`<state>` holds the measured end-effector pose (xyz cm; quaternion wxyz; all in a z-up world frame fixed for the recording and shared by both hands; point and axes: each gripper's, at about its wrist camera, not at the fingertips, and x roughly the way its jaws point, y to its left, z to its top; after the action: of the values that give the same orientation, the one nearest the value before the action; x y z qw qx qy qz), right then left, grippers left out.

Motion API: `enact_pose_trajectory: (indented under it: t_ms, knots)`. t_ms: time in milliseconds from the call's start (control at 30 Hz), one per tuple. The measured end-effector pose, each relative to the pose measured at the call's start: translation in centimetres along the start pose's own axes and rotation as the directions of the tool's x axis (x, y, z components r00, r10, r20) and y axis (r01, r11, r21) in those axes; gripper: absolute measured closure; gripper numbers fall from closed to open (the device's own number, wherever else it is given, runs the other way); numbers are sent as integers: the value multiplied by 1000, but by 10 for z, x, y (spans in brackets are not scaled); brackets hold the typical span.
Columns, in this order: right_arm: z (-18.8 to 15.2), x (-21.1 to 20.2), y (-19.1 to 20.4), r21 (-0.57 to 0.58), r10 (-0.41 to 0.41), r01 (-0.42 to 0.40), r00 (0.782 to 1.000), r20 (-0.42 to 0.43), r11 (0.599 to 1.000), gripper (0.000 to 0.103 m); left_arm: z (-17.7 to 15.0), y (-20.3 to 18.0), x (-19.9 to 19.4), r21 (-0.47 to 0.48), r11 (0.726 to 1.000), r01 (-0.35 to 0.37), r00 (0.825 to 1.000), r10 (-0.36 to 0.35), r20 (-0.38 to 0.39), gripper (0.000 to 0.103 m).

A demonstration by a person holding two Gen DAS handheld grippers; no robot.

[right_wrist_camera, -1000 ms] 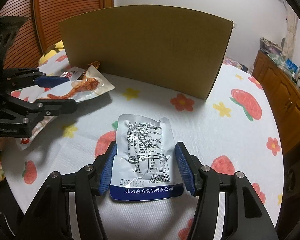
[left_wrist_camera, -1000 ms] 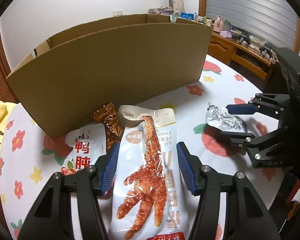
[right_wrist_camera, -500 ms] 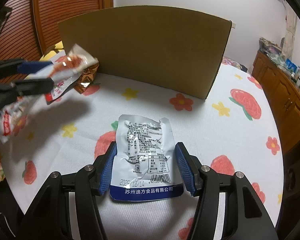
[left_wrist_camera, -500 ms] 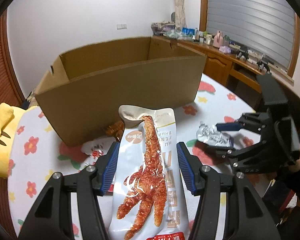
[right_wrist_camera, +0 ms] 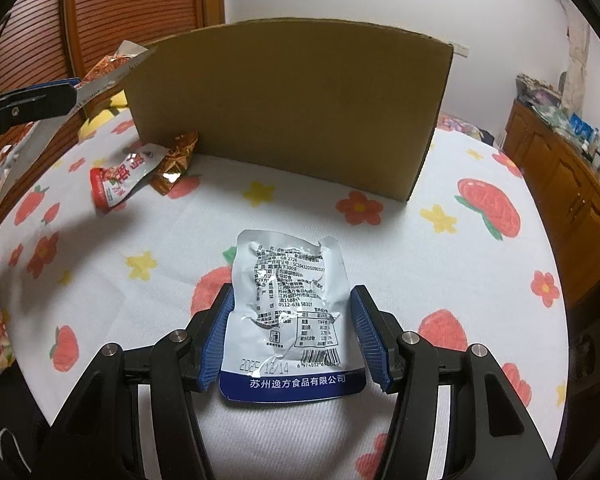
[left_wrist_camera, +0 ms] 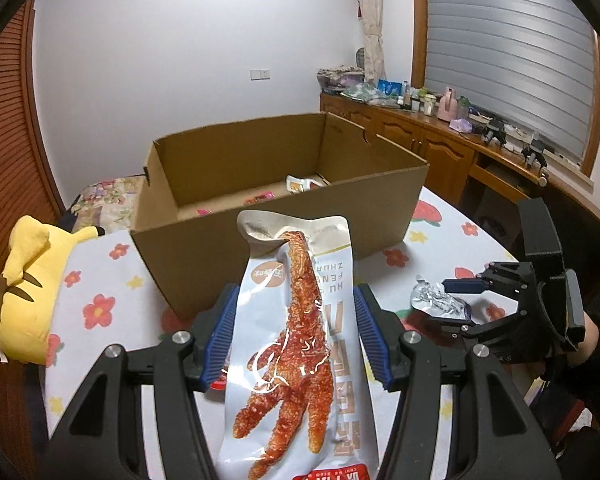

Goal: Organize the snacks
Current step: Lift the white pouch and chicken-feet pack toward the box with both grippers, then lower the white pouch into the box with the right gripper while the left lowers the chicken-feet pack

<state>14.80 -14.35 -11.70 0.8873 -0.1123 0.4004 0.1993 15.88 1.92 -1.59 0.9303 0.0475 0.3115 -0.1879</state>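
Left hand-held gripper [left_wrist_camera: 294, 340], chicken-foot pack [left_wrist_camera: 296, 344] bottom cropped

right gripper [right_wrist_camera: 294, 332] | apparently clamps silver pouch [right_wrist_camera: 288, 312] | cardboard box [right_wrist_camera: 296, 108] behind

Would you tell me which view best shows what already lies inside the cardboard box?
The left wrist view: it looks over the cardboard box rim onto a few snack packets inside. The right wrist view shows only its closed outer wall.

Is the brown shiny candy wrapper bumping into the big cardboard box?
Touching. In the right wrist view, the brown wrapper lies on the tablecloth with its upper end pressed against the bottom edge of the cardboard box, no gap showing.
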Motion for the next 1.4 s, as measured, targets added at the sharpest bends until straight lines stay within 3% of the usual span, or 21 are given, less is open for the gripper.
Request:
enact_pose_trajectory:
  t_ms: [367, 767, 1400]
  knots:
    - [15, -28, 1, -19, -4, 6, 998, 65, 1000, 44, 16, 6, -7, 9, 1000, -30, 999, 30, 35, 46]
    - [81, -67, 4, -69, 17, -3, 979, 201, 998, 44, 36, 13, -3, 20, 999, -48, 997, 47, 57, 46]
    - [154, -19, -18, -65, 27, -15, 981, 190, 998, 44, 52, 29, 16, 1, 998, -61, 997, 61, 53, 46]
